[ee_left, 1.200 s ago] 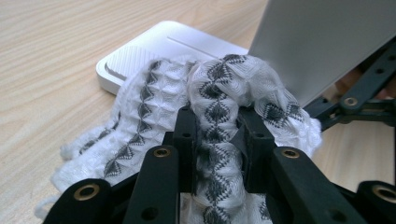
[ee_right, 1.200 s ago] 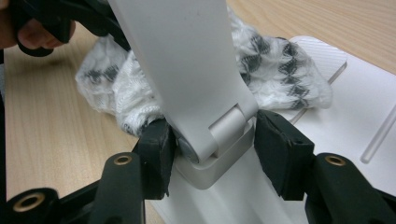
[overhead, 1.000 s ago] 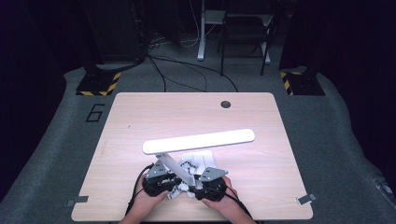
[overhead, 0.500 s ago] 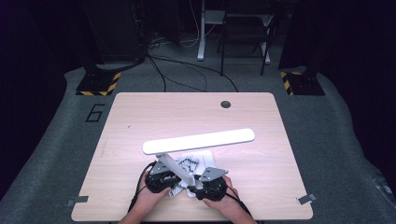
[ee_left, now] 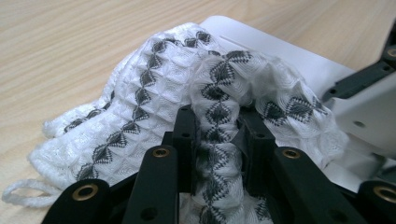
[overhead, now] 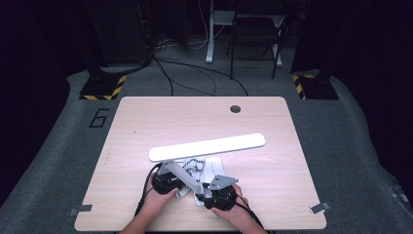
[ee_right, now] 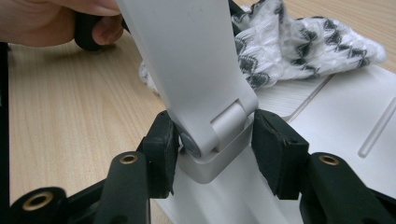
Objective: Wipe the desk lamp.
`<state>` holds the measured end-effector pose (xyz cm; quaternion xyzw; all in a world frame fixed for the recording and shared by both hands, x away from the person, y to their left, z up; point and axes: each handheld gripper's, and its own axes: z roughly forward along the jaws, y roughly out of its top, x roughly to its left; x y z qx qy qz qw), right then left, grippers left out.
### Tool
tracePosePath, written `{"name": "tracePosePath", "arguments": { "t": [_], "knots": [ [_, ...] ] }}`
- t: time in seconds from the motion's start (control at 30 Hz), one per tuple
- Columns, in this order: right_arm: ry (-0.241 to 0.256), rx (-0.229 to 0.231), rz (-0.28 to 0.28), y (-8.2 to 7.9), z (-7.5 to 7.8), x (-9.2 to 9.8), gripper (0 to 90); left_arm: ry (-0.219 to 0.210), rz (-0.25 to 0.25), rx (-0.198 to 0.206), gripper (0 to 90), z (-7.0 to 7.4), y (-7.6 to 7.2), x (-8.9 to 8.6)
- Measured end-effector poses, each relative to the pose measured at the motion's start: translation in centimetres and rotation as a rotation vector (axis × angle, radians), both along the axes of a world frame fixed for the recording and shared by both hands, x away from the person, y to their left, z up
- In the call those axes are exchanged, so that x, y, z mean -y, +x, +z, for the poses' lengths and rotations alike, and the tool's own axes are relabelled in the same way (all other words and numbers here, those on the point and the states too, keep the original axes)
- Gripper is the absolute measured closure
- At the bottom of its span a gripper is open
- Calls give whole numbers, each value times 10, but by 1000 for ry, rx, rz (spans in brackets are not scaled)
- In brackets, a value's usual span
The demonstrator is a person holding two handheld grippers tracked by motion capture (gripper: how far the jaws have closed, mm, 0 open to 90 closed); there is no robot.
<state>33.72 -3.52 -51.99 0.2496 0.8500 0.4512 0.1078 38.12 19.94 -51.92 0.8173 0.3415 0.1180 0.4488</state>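
While my left gripper [ee_left: 217, 140] has its fingers clamped on the patterned cloth [ee_left: 187, 93], my right gripper [ee_right: 215, 144] fingers straddle the lamp hinge [ee_right: 219, 126], seemingly touching it, above the counter [overhead: 146, 122].

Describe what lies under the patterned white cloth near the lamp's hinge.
The white waffle-weave cloth with dark diamonds lies partly on the white flat lamp base and partly on the light wooden table. Anything beneath its folds is hidden.
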Motion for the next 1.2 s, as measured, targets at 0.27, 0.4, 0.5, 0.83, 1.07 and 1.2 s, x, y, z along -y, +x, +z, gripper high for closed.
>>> {"name": "tracePosePath", "arguments": {
  "t": [0.27, 0.4, 0.5, 0.83, 1.07, 1.2],
  "knots": [
    [1, 1, -3, 0, 0, 0, 518, -10, 51, -2, 715, 0, 14, -2],
    [1, 1, -3, 0, 0, 0, 518, -11, 68, 0, 715, 0, 18, -2],
    [2, 1, -4, 0, 0, 0, 519, -16, 83, -1, 715, -1, 22, -3],
    [4, 5, -10, -1, 0, 0, 519, -5, 115, 2, 714, 0, 33, -3],
    [1, 14, -4, 0, -1, 0, 521, -22, 138, -1, 714, -1, 37, -3],
    [0, 14, -6, -1, -1, 0, 521, -30, 143, -10, 721, -1, 37, -2]
  ]
}}
